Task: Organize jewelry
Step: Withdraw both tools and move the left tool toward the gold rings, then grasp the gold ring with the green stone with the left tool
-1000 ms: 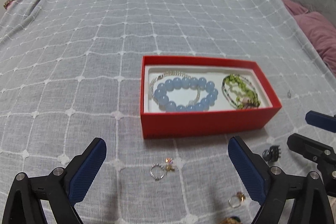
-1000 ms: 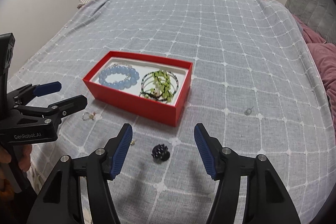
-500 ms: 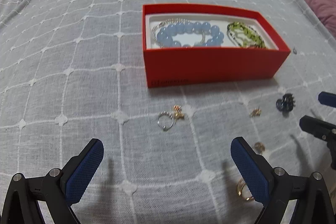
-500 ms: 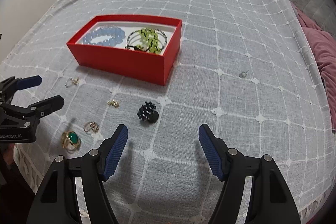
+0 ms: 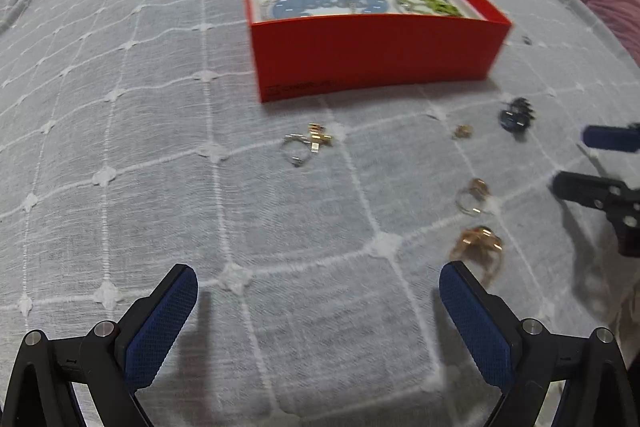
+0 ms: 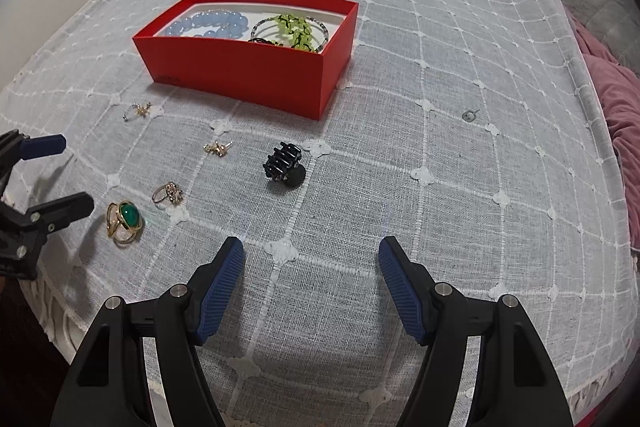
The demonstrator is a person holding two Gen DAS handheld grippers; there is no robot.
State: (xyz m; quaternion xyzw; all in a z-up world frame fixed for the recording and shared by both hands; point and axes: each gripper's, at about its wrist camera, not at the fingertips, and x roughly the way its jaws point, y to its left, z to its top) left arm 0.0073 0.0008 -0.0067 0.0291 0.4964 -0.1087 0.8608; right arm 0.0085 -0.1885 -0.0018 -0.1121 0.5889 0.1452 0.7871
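Observation:
A red box (image 6: pixel 240 67) (image 5: pixel 372 55) on the grey bedspread holds a blue bead bracelet (image 6: pixel 208 23) and a green bead bracelet (image 6: pixel 294 29). In front of it lie a silver ring with a gold charm (image 5: pixel 306 145) (image 6: pixel 137 111), a small gold earring (image 6: pixel 218 148), a black hair claw (image 6: pixel 285 166) (image 5: pixel 517 117), a thin gold ring (image 6: pixel 168 192) (image 5: pixel 474 195) and a green-stone gold ring (image 6: pixel 125 221) (image 5: pixel 478 247). My left gripper (image 5: pixel 318 301) (image 6: pixel 60 173) is open and empty, just left of the green-stone ring. My right gripper (image 6: pixel 311 269) (image 5: pixel 592 159) is open and empty, in front of the hair claw.
A small metal loop (image 6: pixel 468 115) lies to the right of the box. Purple pillows (image 6: pixel 616 95) sit at the bed's right side. The bedspread's front edge (image 6: pixel 280 399) is close below my right gripper.
Both grippers have pulled back toward the bed's front edge and lowered. The rings near the edge have come into view. Both stay open.

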